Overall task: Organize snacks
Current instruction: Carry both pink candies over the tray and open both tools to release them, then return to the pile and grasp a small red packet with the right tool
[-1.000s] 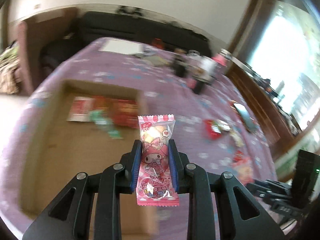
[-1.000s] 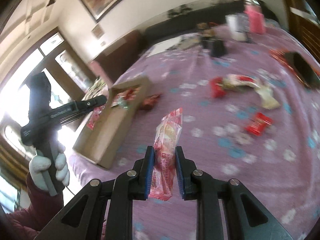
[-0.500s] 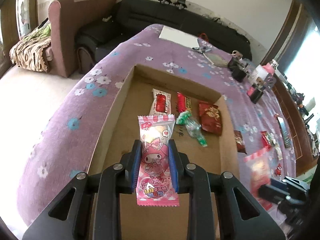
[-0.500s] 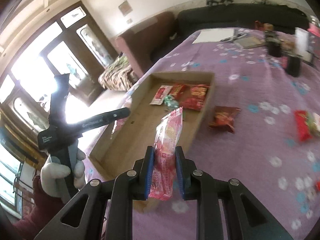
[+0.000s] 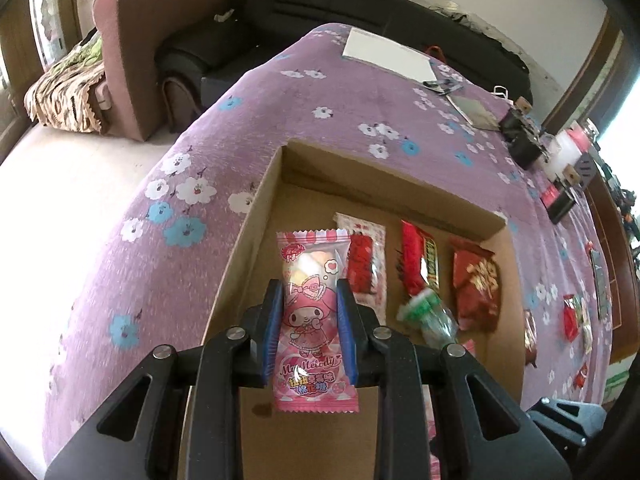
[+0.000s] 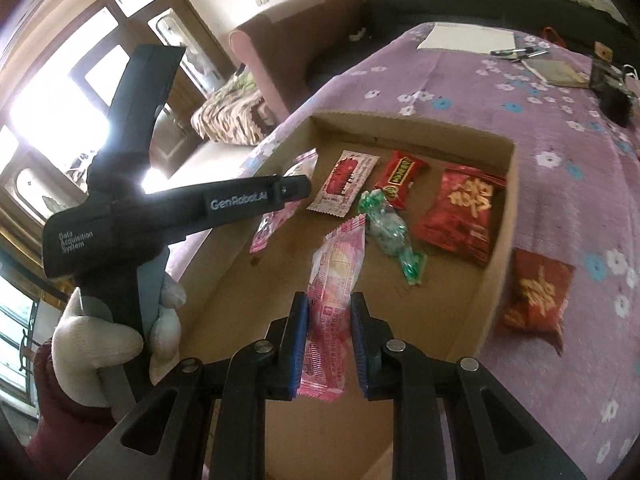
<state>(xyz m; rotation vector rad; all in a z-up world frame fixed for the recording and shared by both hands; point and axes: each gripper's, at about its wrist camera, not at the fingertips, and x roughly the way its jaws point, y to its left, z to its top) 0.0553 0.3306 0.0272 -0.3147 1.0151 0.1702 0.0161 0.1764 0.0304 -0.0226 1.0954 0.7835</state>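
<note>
A pink My Melody candy packet is pinched upright between the blue pads of the left gripper, gripped across its middle so that both crimped ends stay free; it is held above the near left part of the cardboard box, apparently so that it can be let fall onto bare cardboard beside the snacks already there. A second pink-and-white wafer packet is clamped edge-on by the right gripper, its top end leaning toward the box's middle; it too hangs over the box floor, nearer the front wall than the row of snacks.

Inside the box, toward its far wall, a white-and-red sachet, a red bar, a red bag with gold characters and a green twisted candy are laid roughly side by side, which suggests a row is being built; the space in front of that row is judged the likely landing place for both held packets.

Outside the box, just beyond its right wall, a dark red packet is left on the purple flowered tablecloth, and more red snacks are scattered further from the box, so the sorting is judged only partly done.

Both releases are best made low over the box; the thin packets may flutter or land across the green candy if dropped from height.
</note>
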